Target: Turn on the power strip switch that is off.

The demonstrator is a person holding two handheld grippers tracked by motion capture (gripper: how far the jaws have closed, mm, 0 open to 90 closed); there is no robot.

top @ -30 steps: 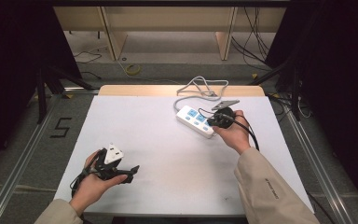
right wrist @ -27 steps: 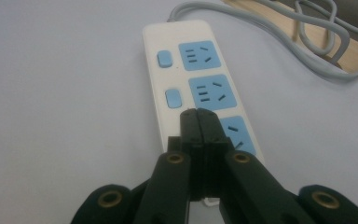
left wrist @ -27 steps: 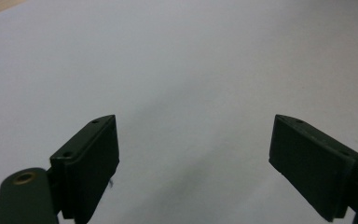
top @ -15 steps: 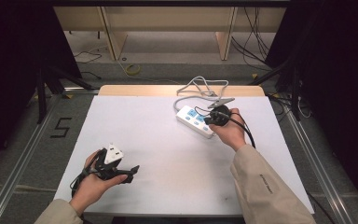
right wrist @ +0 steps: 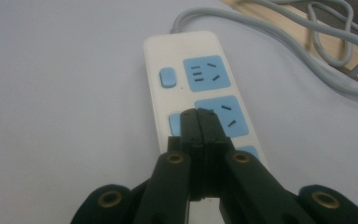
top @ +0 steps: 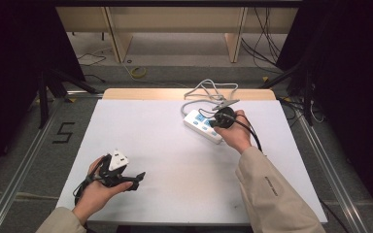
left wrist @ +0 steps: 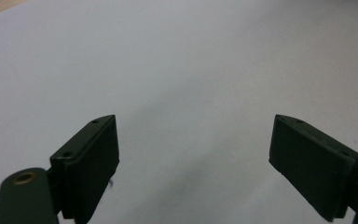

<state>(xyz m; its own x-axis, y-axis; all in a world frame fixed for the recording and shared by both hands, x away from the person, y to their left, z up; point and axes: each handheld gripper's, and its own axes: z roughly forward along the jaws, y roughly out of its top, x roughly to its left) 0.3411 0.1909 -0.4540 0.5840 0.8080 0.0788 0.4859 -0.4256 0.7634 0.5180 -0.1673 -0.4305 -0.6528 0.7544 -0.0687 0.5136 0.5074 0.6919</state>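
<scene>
The white table [top: 175, 184] is lying mostly bare. The power strip [right wrist: 196, 84] is sitting toward its far right, grey cord [right wrist: 307, 28] looping behind. The right gripper [right wrist: 198, 114], jaws pressed together and empty, is hovering over a blue button. The left gripper [left wrist: 193, 154] is gaping wide near the front left.

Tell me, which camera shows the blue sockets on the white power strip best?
The right gripper view: the power strip lies close up there, its blue sockets and switch plain, with the shut right gripper over it. The high view shows it small, partly behind the hand. The left gripper view looks at bare table.
</scene>
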